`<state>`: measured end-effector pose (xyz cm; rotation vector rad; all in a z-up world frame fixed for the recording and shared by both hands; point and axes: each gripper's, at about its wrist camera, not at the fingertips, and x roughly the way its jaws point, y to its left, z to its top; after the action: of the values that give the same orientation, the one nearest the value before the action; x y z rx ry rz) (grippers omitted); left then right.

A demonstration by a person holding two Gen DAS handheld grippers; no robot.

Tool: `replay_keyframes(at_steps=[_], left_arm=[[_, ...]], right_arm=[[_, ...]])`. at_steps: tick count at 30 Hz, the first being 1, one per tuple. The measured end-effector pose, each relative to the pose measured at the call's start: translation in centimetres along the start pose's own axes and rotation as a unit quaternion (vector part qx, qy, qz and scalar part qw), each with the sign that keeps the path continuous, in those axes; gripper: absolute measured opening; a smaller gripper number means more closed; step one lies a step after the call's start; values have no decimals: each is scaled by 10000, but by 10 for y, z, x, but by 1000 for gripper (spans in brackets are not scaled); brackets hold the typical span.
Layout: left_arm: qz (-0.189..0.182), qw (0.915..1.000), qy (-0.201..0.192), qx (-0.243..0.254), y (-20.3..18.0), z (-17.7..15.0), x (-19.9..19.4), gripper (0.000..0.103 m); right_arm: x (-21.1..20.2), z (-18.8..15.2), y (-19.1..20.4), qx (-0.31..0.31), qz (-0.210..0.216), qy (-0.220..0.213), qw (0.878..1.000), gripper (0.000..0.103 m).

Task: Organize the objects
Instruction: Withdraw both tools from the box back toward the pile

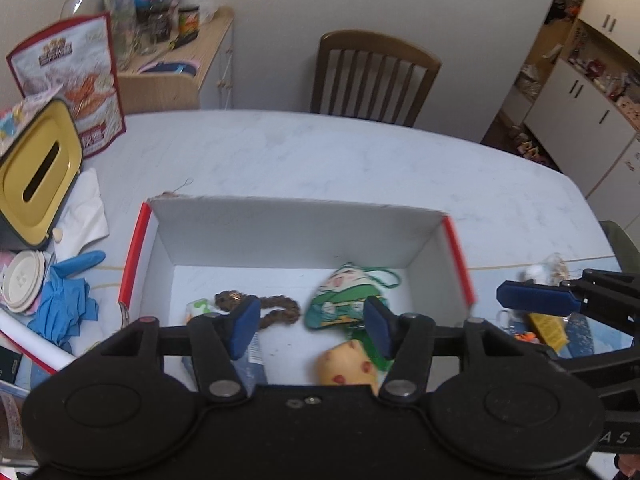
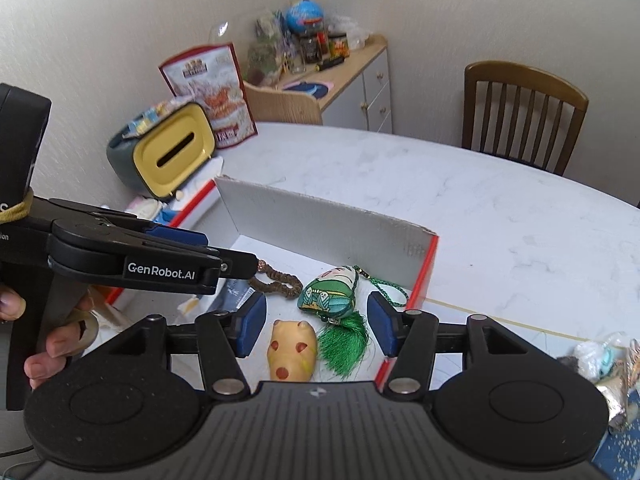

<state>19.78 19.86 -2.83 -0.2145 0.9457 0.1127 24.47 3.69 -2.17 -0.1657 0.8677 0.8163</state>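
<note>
Both pairs of jaws wide apart and empty, hanging over the open box!

Left gripper, blue rubbery pads spread, hovers above a white cardboard box with red edges. Just past its left pad lies a braided brown cord; against its right pad sits a soft green fabric charm, and between the pads, nearer the camera, a smooth yellow toy pig with red spots. Right gripper gapes too: the rounded pig lies between its pads, and a silky green tassel fans out beside the right pad. Off to its right, a crinkly pile of wrappers rests on the pale marbled table.
</note>
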Motion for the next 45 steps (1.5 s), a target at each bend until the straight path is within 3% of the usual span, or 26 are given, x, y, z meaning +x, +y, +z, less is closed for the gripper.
replay_keyframes(at_steps=[19,27,32,45], left_arm=[[-461,9961,-415,635,-89,-27,-43,83],[-554,9947,-363,788,-130,-38,-37,89],[-571,9939,-374,862,-154,-44,-29,101],[-597,9938,-284,895,-217,-47,14,102]], right_arm=[[-114,-72,-62,617,-197,-801,9947,72],[-144,-106,-105,812,-396,-895,9919,79],[-157,-124,-132,903,-511,-916,9904,81],[-158,-150,-204,948,-937,-739,9883,81]])
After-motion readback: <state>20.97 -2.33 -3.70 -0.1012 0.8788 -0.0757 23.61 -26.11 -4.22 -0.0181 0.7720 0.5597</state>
